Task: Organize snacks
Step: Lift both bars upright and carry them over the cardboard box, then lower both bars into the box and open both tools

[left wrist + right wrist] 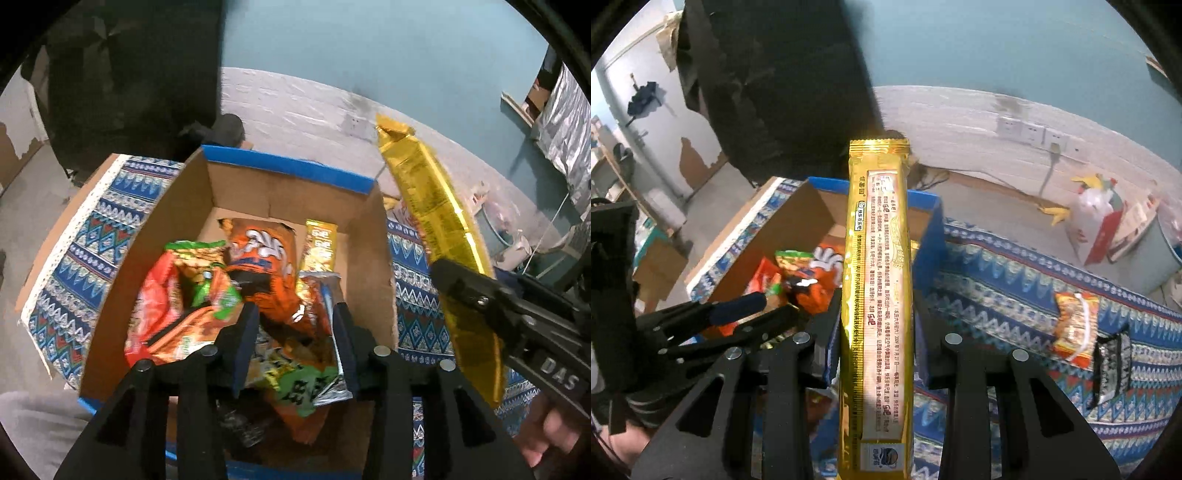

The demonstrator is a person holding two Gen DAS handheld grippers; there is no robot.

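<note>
A cardboard box point(288, 170) with a blue rim holds several snack packets: an orange one point(266, 258), a red one point(155, 306) and a small gold one point(319, 251). My left gripper point(295, 332) hangs over the box with its jaws apart, gripping nothing; the packets lie loose beneath it. My right gripper point(877, 314) is shut on a long gold packet point(877, 240), which stands upright between its fingers just right of the box point(931, 229). That gold packet point(443, 229) and the right gripper point(465, 295) show at the right of the left wrist view. The left gripper point(761, 310) appears over the box.
The box sits on a blue patterned cloth point(997, 295). An orange-yellow snack packet point(1075, 325) and a dark packet point(1112, 365) lie on the cloth to the right. A white plastic bag point(1093, 221) stands by the wall. A large dark object point(129, 74) looms behind the box.
</note>
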